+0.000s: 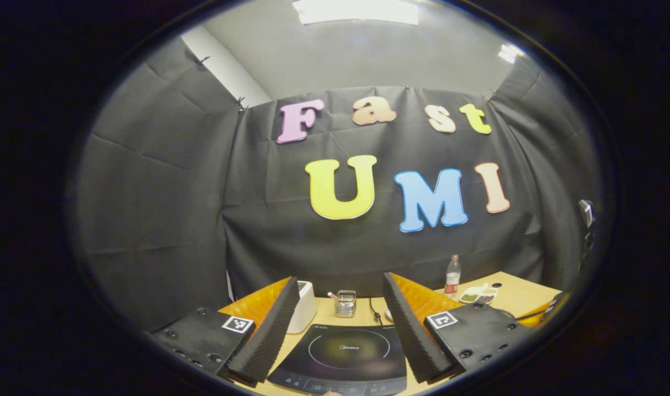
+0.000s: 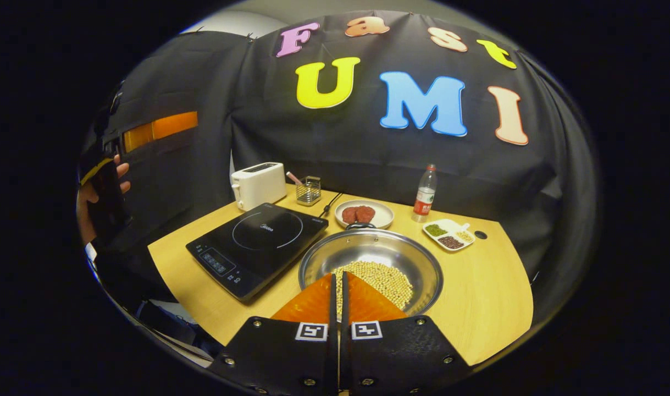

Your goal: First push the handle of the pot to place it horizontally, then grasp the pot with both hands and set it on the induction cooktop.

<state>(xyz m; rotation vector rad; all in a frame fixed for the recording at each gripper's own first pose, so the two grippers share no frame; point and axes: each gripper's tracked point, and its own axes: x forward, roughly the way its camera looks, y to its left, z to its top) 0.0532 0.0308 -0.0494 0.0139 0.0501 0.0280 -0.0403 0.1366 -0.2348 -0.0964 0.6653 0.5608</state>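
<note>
Jaws first: the right gripper (image 2: 339,291) has its two fingers pressed together with nothing between them, hovering over the near rim of the pot (image 2: 371,269). The left gripper (image 1: 340,324) is spread wide, empty, held up high and looking down at the induction cooktop (image 1: 343,357).

So where are we? Pretty much at the start, I'd say. In the right gripper view the pot sits on the surface just beside the induction cooktop (image 2: 258,242), not on it, with a pile of pale beans inside. Its handle (image 2: 360,225) shows at the far rim, by the plate of patties (image 2: 364,214), and looks raised, though it's too small to be sure. Looks like the handle push hasn't happened yet, and the two-handed lift onto the cooktop is definitely still to do.
</note>
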